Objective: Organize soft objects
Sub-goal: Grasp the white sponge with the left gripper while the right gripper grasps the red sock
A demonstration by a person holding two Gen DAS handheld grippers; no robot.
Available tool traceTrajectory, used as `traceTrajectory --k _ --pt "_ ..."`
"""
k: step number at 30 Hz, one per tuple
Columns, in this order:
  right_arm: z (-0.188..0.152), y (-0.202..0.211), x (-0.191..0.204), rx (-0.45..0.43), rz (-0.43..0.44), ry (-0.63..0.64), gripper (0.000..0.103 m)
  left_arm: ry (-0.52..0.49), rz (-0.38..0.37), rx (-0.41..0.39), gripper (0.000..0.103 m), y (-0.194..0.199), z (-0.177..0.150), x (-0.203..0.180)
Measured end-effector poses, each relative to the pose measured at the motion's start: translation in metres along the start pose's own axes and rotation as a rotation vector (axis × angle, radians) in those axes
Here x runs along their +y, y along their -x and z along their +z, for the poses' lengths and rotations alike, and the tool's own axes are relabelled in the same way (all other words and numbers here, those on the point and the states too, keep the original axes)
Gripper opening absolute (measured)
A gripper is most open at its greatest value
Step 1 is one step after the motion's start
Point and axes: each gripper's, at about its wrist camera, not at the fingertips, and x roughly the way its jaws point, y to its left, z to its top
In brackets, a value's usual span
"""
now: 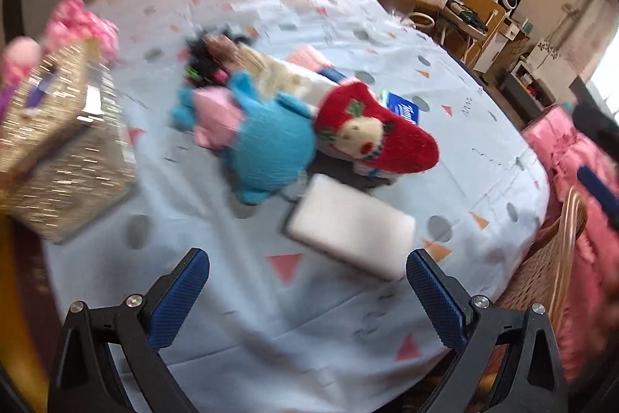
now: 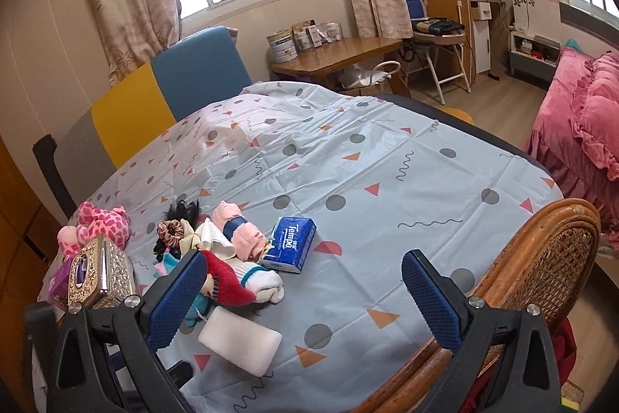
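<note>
A pile of soft things lies on the patterned tablecloth [image 2: 348, 180]. In it are a blue plush [image 1: 271, 142], a red knitted sock [image 1: 383, 138] [image 2: 226, 281], pale rolled socks [image 2: 240, 231], a scrunchie [image 2: 172, 231] and a white sponge block [image 1: 350, 225] [image 2: 240, 339]. A blue tissue pack [image 2: 290, 244] lies at the pile's right. My left gripper [image 1: 307, 281] is open just in front of the sponge, holding nothing. My right gripper [image 2: 303, 283] is open and empty, above the table's near edge, right of the pile. The left wrist view is motion-blurred.
A glittery gold tissue box [image 1: 62, 146] [image 2: 102, 277] stands at the table's left, with a pink spotted plush [image 2: 102, 223] behind it. A wicker chair back [image 2: 541, 266] rises at the near right edge. A pink bed [image 2: 580, 119], wooden desk [image 2: 340, 55] and chairs fill the room beyond.
</note>
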Motion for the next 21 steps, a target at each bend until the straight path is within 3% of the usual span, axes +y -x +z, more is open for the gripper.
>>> traceTrajectory --k 6,11,12,13,15,17,21 --pt "0.0 -0.004 -0.007 0.021 0.013 -0.007 0.102 0.113 -0.017 0.119 0.099 -0.045 0.021 -0.018" --pt "0.0 -0.011 -0.008 0.043 0.02 -0.008 0.102 0.15 0.023 0.139 0.098 -0.069 0.034 -0.033" --pt "0.0 -0.013 -0.009 0.048 0.02 -0.008 0.102 0.145 0.046 0.146 0.087 -0.074 0.035 -0.034" --pt "0.0 -0.015 -0.008 0.054 0.023 -0.008 0.102 0.13 0.079 0.153 0.086 -0.081 0.035 -0.036" --pt "-0.001 -0.018 -0.008 0.07 0.035 -0.008 0.102 0.088 0.094 0.166 0.086 -0.088 0.032 -0.035" --pt "-0.001 -0.021 -0.007 0.091 0.056 -0.005 0.102 0.037 0.074 0.123 0.085 -0.081 0.026 -0.031" --pt "0.002 -0.03 -0.006 0.146 0.105 -0.024 0.102 -0.028 0.037 0.119 0.085 -0.069 0.011 -0.008"
